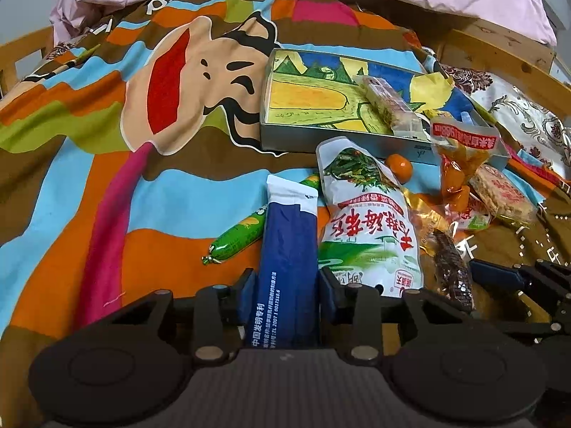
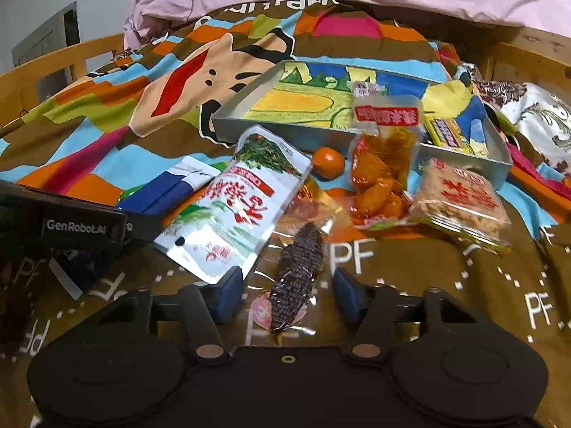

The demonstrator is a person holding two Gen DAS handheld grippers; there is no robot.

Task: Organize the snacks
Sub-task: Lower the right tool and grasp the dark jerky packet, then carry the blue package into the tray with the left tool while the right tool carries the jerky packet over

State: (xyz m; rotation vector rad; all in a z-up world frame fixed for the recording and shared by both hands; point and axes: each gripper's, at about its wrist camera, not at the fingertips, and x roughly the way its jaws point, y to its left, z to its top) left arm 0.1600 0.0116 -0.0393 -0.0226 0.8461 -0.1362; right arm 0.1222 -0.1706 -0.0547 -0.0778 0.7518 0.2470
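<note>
Starting at the left, the left gripper (image 1: 285, 285) has its jaws drawn in narrow against both sides of a blue-and-white packet (image 1: 289, 249), which runs lengthways out ahead of the pads; gripping it near one end probably leaves the long body free to swing over to the tray (image 1: 282, 139). Just left of those jaws lies a green sausage (image 1: 237, 237), its far end tucked under the packet, so it must wait its turn. Just right of them lies a white seaweed pouch (image 1: 367, 221), touching the blue packet's edge. Farther right, the right gripper (image 2: 287, 290) stands with jaws roughly half open, one pad on either side of a dark snack in clear wrap (image 2: 298, 271); neither pad presses on it, so nothing is held yet, and the straddle looks like lining up for a pinch across its narrow width. Ahead and right of the right jaws sit a small orange (image 2: 328, 162), a bag of orange pieces (image 2: 378, 178) and a rice cake (image 2: 460, 199), all short of the tray. Beyond them, a wrapped bar (image 1: 389, 103) already rests inside the tray, evidently the collecting place.
</note>
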